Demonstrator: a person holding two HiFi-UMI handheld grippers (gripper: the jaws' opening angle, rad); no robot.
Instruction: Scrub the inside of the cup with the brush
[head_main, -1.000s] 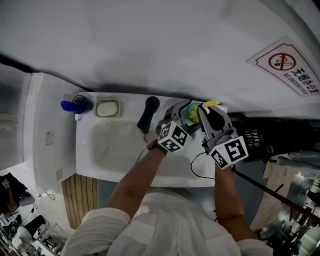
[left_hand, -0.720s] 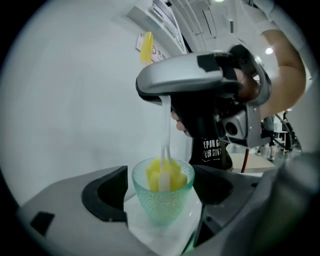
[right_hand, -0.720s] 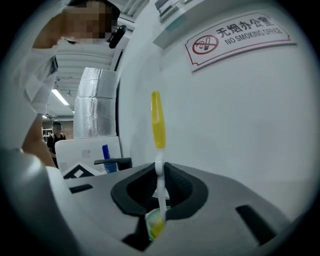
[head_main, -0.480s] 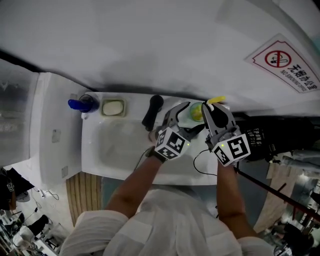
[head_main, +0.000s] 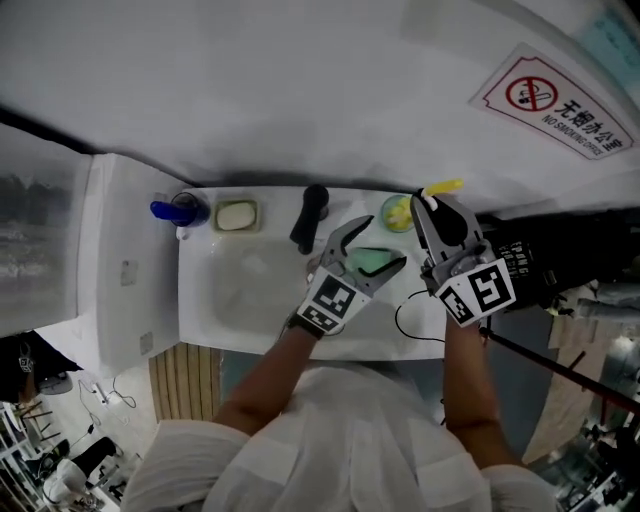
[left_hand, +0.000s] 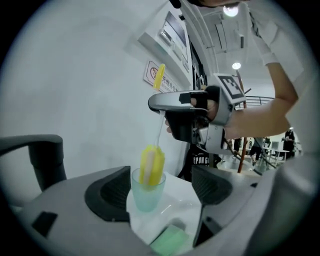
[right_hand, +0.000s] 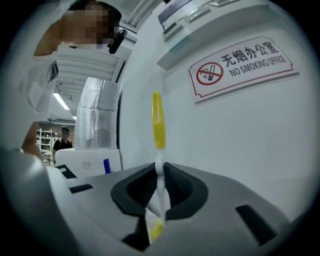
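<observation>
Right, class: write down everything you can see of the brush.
The brush has a yellow foam-like head with a white core, a thin white stem and a yellow handle end. It stands nearly upright, head down inside the pale green translucent cup, sticking above its rim. The right gripper is shut on the stem.

brush (right_hand: 158, 122) | head mostly hidden behind right tool (right_hand: 160, 175)

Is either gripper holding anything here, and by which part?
The right gripper clamps the brush by its thin white stem; the left gripper is open, empty.
</observation>
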